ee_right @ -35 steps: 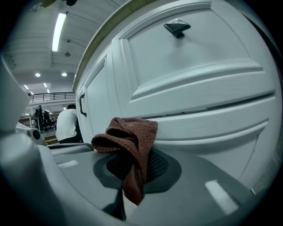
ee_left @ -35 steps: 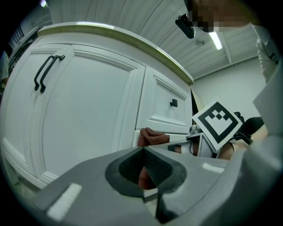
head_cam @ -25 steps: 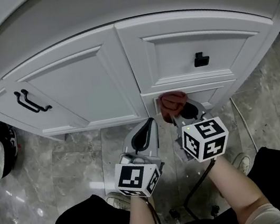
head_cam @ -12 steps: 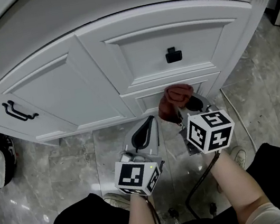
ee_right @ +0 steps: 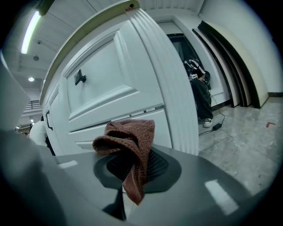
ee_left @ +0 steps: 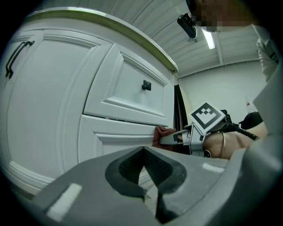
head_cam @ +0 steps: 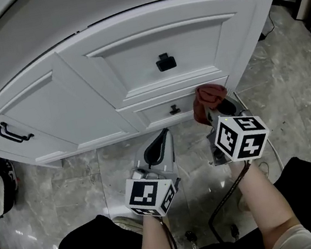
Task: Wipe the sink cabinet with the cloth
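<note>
Holding the cloth bunched between clamped jaws, my right gripper presents it to the sink cabinet at the right end of the lower drawer, close by the corner post. From the head view the cloth appears to touch the drawer face, though I cannot confirm contact. I judge the wad is gripped near its middle so that a loose fold leads onto the panel. My left gripper hangs beside it over the floor, jaws together on nothing, set apart so the wiping side has room. Both drawers and the cabinet door are shut; their contents are not visible. Wiping looks under way low on the front, with the upper drawer and door yet to be assessed.
</note>
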A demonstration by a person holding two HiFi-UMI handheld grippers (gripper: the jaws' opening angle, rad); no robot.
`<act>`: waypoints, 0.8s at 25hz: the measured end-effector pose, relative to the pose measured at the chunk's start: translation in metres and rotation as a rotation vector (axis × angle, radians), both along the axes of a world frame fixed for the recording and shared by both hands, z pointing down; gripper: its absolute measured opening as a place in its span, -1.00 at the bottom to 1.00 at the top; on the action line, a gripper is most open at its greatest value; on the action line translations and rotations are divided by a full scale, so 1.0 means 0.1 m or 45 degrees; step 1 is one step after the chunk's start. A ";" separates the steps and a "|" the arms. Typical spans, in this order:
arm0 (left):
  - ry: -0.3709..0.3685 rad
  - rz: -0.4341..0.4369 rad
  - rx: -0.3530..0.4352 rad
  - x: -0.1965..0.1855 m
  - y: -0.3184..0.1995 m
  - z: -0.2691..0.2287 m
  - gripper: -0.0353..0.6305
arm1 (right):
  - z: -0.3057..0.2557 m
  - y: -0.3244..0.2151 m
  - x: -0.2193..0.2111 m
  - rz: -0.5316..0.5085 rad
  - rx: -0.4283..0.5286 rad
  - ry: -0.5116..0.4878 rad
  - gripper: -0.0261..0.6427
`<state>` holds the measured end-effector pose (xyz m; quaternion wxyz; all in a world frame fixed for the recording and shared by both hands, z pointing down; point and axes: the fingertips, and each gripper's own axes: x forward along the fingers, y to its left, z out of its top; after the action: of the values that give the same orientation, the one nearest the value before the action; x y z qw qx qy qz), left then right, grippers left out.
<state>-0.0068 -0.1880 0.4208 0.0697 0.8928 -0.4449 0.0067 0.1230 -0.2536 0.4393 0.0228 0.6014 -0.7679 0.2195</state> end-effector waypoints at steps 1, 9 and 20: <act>-0.006 0.012 -0.001 0.04 0.01 0.01 -0.89 | -0.01 0.00 0.06 0.016 -0.002 -0.008 -0.68; -0.026 0.040 -0.013 0.13 0.03 0.10 -0.89 | -0.07 0.05 0.47 0.150 0.004 -0.077 -0.68; -0.003 -0.064 0.001 -0.28 0.10 0.07 -0.89 | 0.08 0.29 -0.28 -0.025 0.057 -0.010 -0.69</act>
<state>-0.0344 -0.1782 0.4277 0.0688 0.8814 -0.4672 0.0059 0.0948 -0.2251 0.4471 0.0084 0.5933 -0.7785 0.2044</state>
